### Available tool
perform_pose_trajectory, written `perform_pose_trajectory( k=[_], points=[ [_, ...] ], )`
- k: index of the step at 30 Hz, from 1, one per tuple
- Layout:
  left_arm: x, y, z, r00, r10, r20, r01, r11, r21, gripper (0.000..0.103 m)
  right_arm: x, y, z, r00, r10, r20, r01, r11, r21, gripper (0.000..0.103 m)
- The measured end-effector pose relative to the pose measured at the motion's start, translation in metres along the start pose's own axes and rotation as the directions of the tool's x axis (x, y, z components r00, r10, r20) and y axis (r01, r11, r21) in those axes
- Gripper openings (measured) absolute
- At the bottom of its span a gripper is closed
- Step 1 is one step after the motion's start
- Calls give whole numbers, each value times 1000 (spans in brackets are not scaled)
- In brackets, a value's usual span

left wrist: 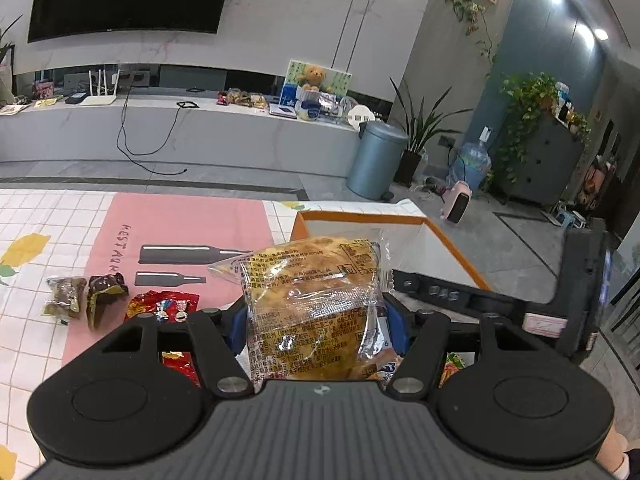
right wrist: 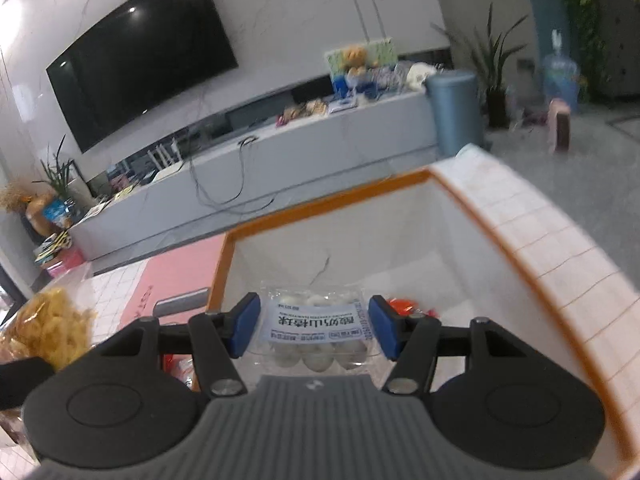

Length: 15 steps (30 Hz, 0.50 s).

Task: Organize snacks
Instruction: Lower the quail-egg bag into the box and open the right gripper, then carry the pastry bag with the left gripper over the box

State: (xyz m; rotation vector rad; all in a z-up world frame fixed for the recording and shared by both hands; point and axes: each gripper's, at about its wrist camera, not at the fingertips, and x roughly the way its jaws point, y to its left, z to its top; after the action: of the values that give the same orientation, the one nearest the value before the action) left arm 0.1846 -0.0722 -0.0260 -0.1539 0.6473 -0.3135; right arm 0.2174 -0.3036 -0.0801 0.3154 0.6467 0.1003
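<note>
Left claw (left wrist: 316, 320) is clamped on a pastry packet (left wrist: 316, 300) just short of the orange-rimmed box (left wrist: 360, 218). Right claw (right wrist: 314, 326) grips a packet of white balls (right wrist: 316, 328) over the box; next, release inside.

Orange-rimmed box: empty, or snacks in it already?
Not empty. The right wrist view shows a red-orange packet on the floor of the orange-rimmed box, beyond the held pack of white balls.
</note>
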Motion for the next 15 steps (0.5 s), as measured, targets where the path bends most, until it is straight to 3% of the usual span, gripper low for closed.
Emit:
perform_pose_trajectory(
  k=[7, 11, 15],
  points=[
    [7, 3, -6, 999, 29, -30, -29, 1000, -7, 74, 31, 3, 4, 993, 7, -120, 2, 998, 68, 60],
    [2, 6, -7, 999, 37, -33, -38, 999, -17, 74, 29, -1, 5, 988, 106, -112, -93, 989, 118, 65],
    [-3, 1, -6, 997, 62, -34, -63, 998, -6, 74, 29, -5, 5, 988, 114, -105, -97, 983, 155, 65]
  ],
)
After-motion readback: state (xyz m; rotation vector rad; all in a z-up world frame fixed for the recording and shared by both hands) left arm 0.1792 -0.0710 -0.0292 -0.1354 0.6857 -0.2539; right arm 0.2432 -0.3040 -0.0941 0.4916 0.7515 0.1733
